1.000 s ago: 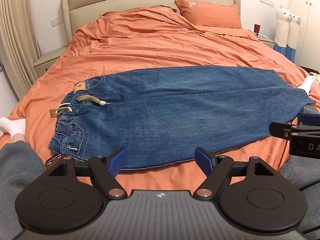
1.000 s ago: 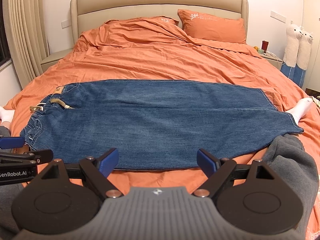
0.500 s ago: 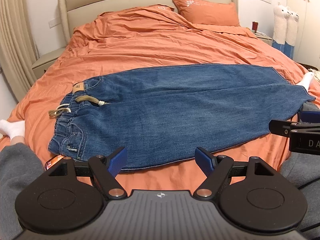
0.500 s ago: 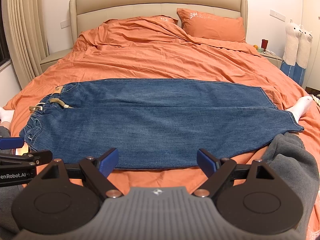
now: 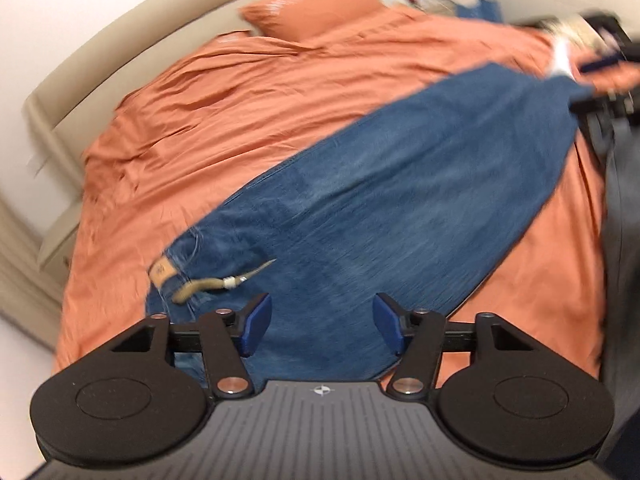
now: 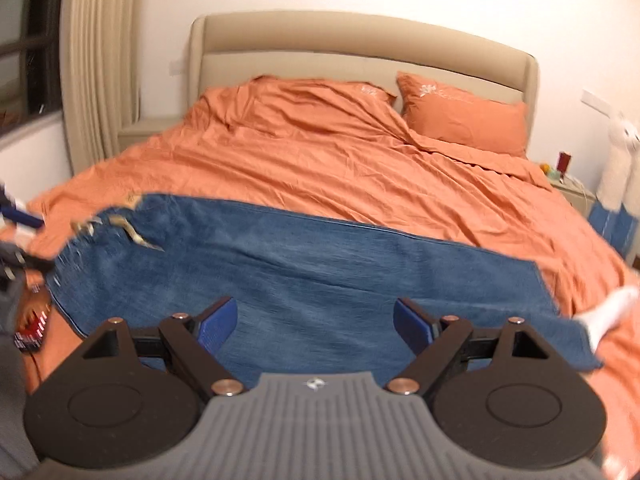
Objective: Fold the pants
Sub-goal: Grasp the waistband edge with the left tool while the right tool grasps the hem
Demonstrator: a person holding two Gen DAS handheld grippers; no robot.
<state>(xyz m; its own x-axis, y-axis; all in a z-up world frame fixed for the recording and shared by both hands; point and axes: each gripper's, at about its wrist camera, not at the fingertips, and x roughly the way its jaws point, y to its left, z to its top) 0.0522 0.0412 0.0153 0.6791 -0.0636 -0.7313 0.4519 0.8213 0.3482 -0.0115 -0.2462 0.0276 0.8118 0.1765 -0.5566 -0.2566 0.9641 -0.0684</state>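
You had the blue denim pants [image 6: 312, 276] lying flat across the orange duvet-covered bed [image 6: 320, 168], apparently folded once lengthwise, leg on leg, waistband with its tan drawstring [image 5: 208, 285] to your left and hems to your right. Your left gripper [image 5: 318, 326] hung over the waist end, its blue-padded jaws spread wide and holding nothing. Your right gripper [image 6: 316, 322] hung over the near edge toward the hems, also spread and empty. By the look of it, the crosswise folds were all left to do.
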